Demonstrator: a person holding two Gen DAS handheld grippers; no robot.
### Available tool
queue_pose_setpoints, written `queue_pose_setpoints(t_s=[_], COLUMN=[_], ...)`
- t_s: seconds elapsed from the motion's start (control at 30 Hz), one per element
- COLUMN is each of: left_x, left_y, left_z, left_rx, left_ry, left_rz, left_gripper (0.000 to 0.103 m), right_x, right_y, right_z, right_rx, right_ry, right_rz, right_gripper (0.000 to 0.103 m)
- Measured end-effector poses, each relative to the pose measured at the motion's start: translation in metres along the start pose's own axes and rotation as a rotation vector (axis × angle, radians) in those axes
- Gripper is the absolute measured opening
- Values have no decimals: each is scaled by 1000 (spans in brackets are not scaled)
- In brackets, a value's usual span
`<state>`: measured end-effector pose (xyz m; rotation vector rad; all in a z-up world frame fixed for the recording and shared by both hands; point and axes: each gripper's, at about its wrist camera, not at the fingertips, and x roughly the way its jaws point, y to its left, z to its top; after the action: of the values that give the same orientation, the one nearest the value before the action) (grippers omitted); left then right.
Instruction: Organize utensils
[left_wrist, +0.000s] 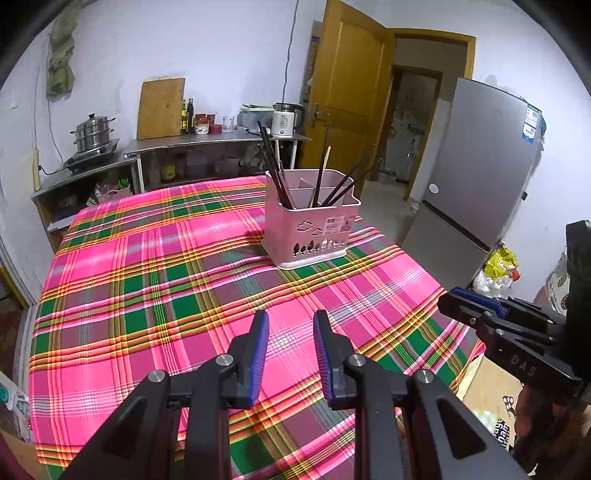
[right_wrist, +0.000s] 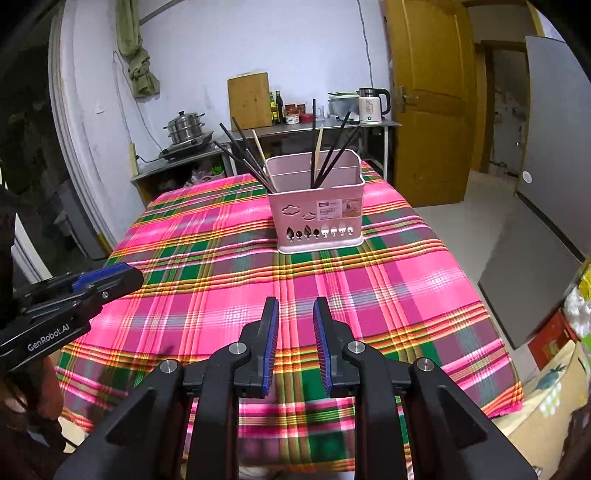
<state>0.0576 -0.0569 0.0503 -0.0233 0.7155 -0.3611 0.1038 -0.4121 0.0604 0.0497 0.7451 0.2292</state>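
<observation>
Chopsticks standing in pink holder, both grippers empty

Chopsticks (right_wrist: 245, 155) fill a pink plastic utensil holder (right_wrist: 316, 221) that stands on the far part of the table, at about 12 o'clock from the right gripper and 1 o'clock from the left. Most are dark, nearly black sticks; a few are pale wood. One bunch leans out toward 10 o'clock from the left compartment, another (right_wrist: 330, 155) fans toward 1 o'clock from the front compartment. The holder is rectangular with inner dividers, cloud and tree cut-outs along its front wall and a paper label on the same face.

It rests on a pink, green and yellow plaid tablecloth (right_wrist: 406, 288) covering the whole table.

Nearer the cameras, the left gripper (left_wrist: 290, 325) hovers over the cloth with its blue-padded fingers (left_wrist: 260, 350) parted by a narrow gap, nothing between them. The right gripper (right_wrist: 295, 312) is likewise slightly apart and holds nothing.

Behind the table, a steel counter (left_wrist: 207, 142) carries a steamer pot (left_wrist: 93, 133), cutting board (left_wrist: 160, 109) and white kettle (left_wrist: 286, 120); a grey fridge (left_wrist: 476, 177) stands at 2 o'clock.
</observation>
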Motion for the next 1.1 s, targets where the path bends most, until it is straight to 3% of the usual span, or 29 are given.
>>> queue_pose_setpoints(t_s=[1.1], left_x=[-3], left_y=[5], left_z=[-4], left_rx=[-37], left_ry=[0], left_rz=[7], left_gripper=[24], right_x=[-3], right_y=[1], right_z=[-1], right_rx=[-3], right_ry=[-8], right_rz=[-5], right_gripper=[20])
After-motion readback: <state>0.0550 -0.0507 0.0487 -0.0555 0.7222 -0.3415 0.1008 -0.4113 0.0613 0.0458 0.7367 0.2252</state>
